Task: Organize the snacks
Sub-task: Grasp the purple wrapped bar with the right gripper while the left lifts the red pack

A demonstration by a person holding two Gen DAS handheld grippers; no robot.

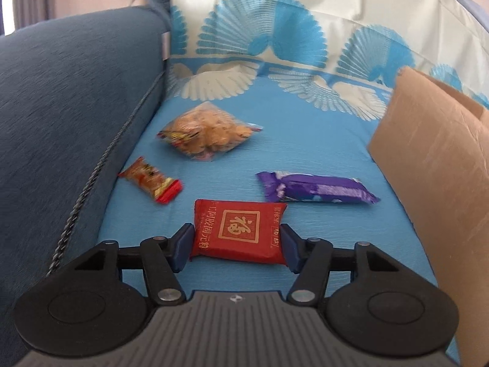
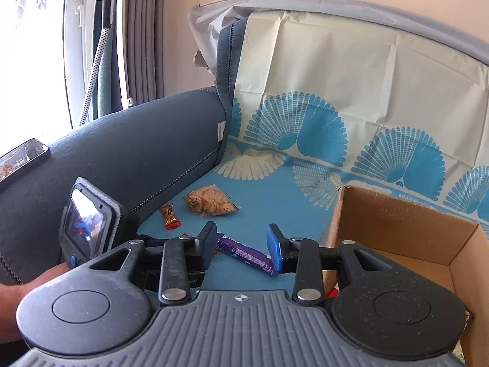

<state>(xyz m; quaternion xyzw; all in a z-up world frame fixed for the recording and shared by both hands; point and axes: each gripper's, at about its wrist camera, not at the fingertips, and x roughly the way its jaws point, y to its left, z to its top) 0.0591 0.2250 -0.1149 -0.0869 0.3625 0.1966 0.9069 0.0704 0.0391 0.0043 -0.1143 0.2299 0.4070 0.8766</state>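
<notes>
A red square snack packet [image 1: 238,229] with gold print lies on the blue cloth, and my left gripper [image 1: 237,241] is shut on it, one blue pad at each side edge. Beyond it lie a purple wrapped bar [image 1: 314,188], a small orange-and-red candy [image 1: 151,180] and a clear bag of cookies [image 1: 207,134]. My right gripper [image 2: 241,244] hangs open above the cloth with nothing in it. In its view the purple bar [image 2: 244,252] shows between the fingers, well below them. The open cardboard box [image 2: 397,214] stands right of that gripper.
A dark blue sofa arm [image 1: 76,91] borders the cloth on the left, with a phone [image 2: 21,156] lying on it. The box wall [image 1: 428,159] closes the right side. A hand [image 2: 30,284] holds the left device, whose small screen [image 2: 87,226] faces the right camera.
</notes>
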